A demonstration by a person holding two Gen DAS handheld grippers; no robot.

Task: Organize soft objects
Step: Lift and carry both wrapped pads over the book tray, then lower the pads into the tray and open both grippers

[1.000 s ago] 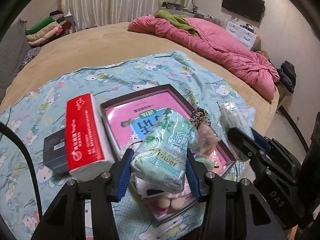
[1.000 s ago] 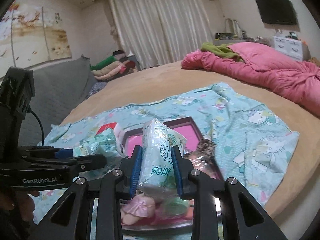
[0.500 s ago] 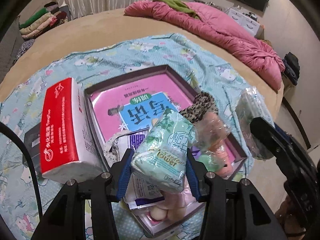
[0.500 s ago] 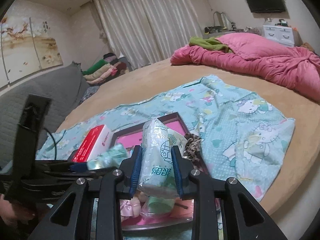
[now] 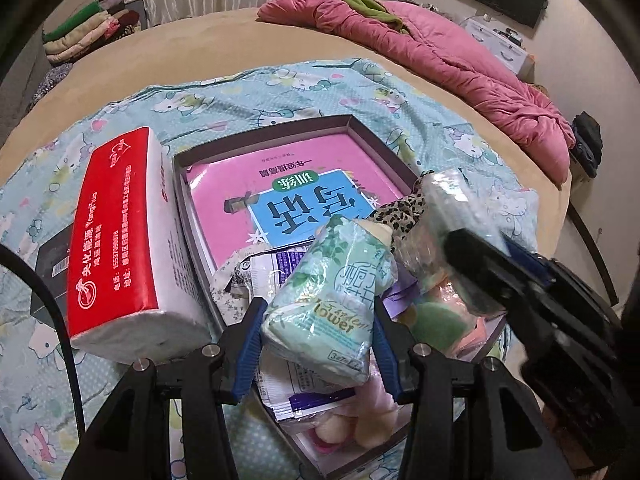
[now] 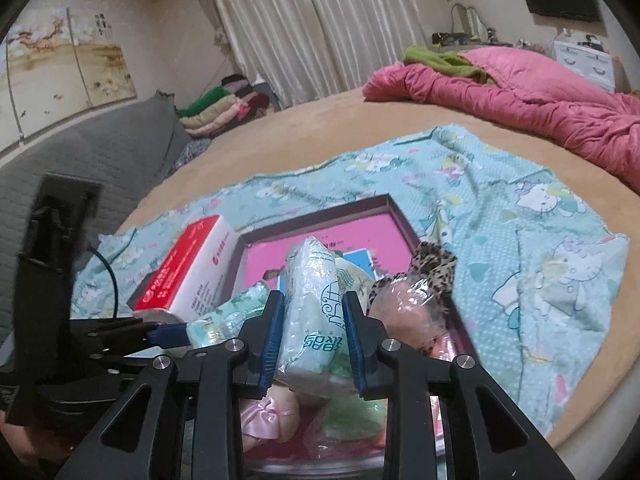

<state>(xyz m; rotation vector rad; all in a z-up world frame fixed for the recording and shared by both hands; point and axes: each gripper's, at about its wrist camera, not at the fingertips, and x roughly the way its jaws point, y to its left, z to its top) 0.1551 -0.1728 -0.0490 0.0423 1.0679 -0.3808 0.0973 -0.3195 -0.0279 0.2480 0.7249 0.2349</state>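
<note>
Bed (image 5: 208,40): left tongs (image 5: 316,336) clamp green tissue pack (image 5: 328,300), right tongs (image 6: 314,340) clamp clear-wrapped pack (image 6: 316,320)

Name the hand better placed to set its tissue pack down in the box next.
Left, probably: its green pack hangs over the box floor; the right's pack sits over piled toys.

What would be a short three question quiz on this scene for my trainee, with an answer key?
1. True or false: the left gripper holds a green floral tissue pack.
2. What does the right gripper clamp? A) leopard-print scrunchie B) pale tissue pack C) red tissue pack
3. Fill in: the red tissue pack lies beside the ___ wall of the box, seen from the left wrist.

Key: 1 true; 2 B, the pale tissue pack; 3 left.
</note>
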